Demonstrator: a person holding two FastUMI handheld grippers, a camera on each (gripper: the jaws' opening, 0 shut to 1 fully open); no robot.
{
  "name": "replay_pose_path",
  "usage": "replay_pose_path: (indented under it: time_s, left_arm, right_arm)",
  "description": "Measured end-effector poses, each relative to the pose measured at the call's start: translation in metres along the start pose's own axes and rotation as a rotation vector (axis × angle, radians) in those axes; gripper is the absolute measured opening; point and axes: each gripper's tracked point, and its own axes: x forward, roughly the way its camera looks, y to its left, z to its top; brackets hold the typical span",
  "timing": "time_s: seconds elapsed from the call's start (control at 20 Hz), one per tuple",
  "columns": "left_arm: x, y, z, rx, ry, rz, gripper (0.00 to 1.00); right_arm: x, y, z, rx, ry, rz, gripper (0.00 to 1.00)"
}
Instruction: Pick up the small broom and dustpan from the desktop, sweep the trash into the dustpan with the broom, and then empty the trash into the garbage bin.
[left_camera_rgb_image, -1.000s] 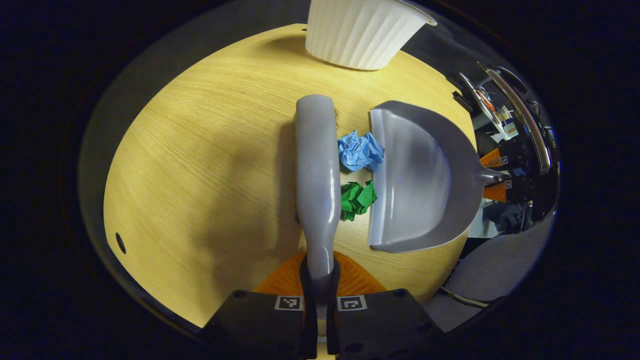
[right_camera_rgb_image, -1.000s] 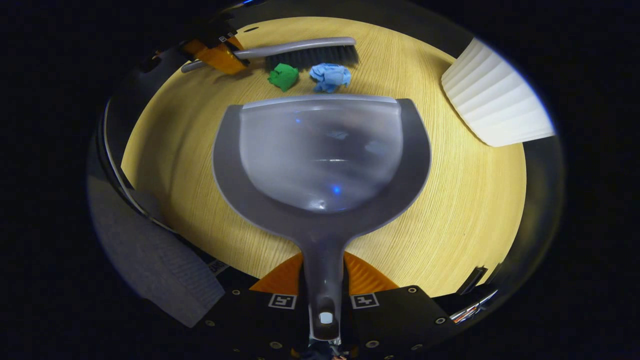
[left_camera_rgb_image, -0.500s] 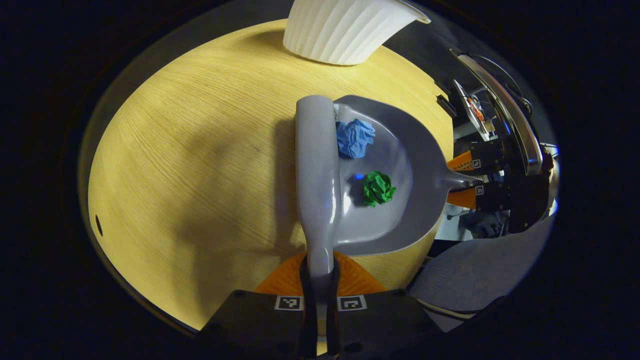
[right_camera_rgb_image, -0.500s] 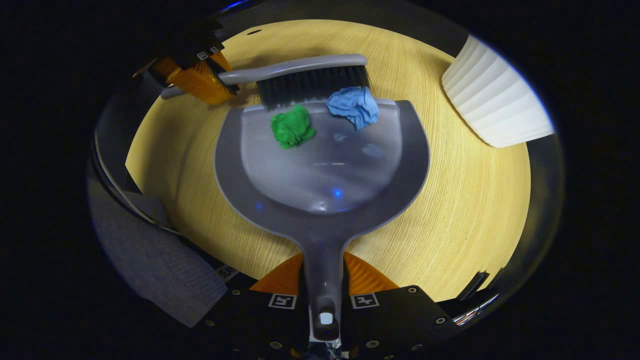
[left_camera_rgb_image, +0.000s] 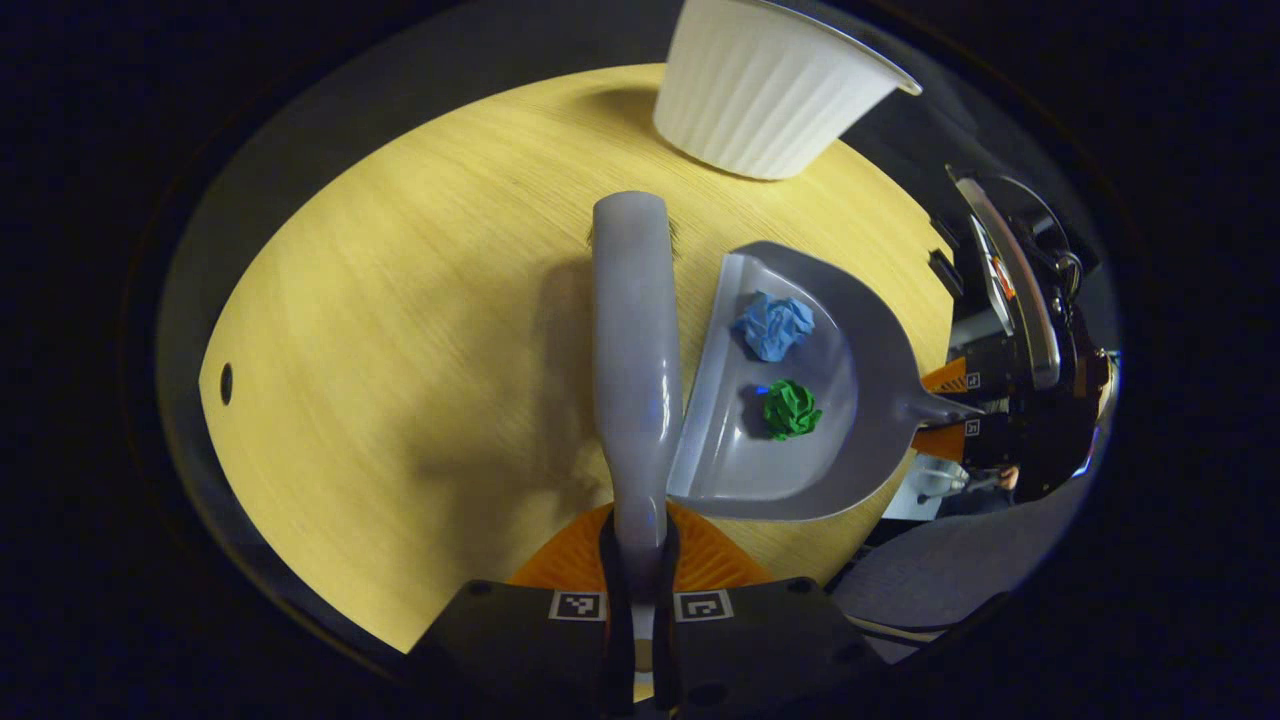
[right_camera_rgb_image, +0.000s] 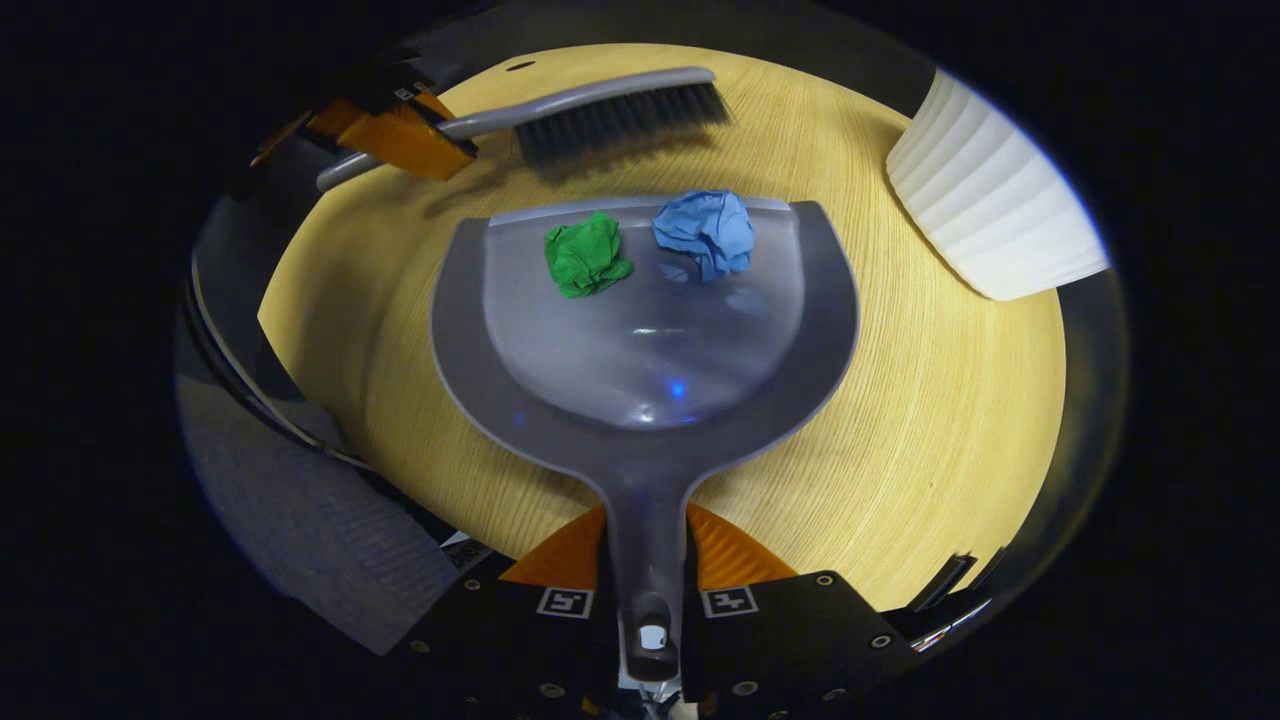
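Note:
My left gripper (left_camera_rgb_image: 638, 545) is shut on the handle of the grey broom (left_camera_rgb_image: 632, 340), which points away from me over the wooden desktop (left_camera_rgb_image: 400, 330). To its right lies the grey dustpan (left_camera_rgb_image: 860, 400), holding a blue paper ball (left_camera_rgb_image: 775, 325) and a green paper ball (left_camera_rgb_image: 791, 408). In the right gripper view, my right gripper (right_camera_rgb_image: 646, 560) is shut on the dustpan (right_camera_rgb_image: 640, 420) handle. The green ball (right_camera_rgb_image: 585, 256) and blue ball (right_camera_rgb_image: 705, 232) rest near its front lip. The broom (right_camera_rgb_image: 610, 105) is held beyond the lip, its bristles apart from the pan.
A white ribbed garbage bin (left_camera_rgb_image: 770, 90) stands at the far side of the desktop, and in the right gripper view the bin (right_camera_rgb_image: 990, 210) is at the right. The desk edge runs close behind the dustpan's handle. A grey sleeve (right_camera_rgb_image: 310, 530) is at lower left.
The broom pushed both paper balls into the dustpan, then drew back off the pan's lip. The balls now lie inside the pan.

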Motion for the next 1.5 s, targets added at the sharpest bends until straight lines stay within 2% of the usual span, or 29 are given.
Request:
replay_pose_path:
  time_s: [0.25,0.4,0.55,0.65,0.8,1.05,1.15,1.5]
  left_arm:
    - [-0.021,0.03,-0.047,-0.203,-0.076,0.137,0.11]
    - [-0.022,0.047,-0.084,-0.357,-0.11,0.181,0.1]
    - [-0.017,0.064,-0.121,-0.458,-0.119,0.214,0.11]
    - [0.004,0.062,-0.135,-0.506,-0.117,0.218,0.1]
    - [0.017,0.059,-0.143,-0.539,-0.114,0.216,0.1]
    - [0.015,0.06,-0.139,-0.531,-0.131,0.218,0.1]
    - [0.013,0.06,-0.139,-0.528,-0.136,0.216,0.11]
    - [0.009,0.066,-0.147,-0.533,-0.141,0.213,0.11]
  right_arm:
    - [-0.003,-0.005,0.014,0.011,-0.056,0.007,0.24]
    - [-0.005,-0.011,0.022,-0.008,-0.086,-0.002,0.25]
    - [-0.01,-0.01,0.034,-0.021,-0.114,0.002,0.25]
    - [-0.013,-0.008,0.039,-0.019,-0.132,-0.01,0.24]
    - [-0.013,-0.01,0.039,-0.005,-0.133,-0.024,0.21]
    - [-0.015,-0.011,0.046,0.017,-0.146,-0.048,0.13]
    - [-0.021,-0.012,0.056,0.02,-0.167,-0.059,0.13]
    - [-0.076,-0.021,0.101,0.013,-0.277,-0.072,0.13]
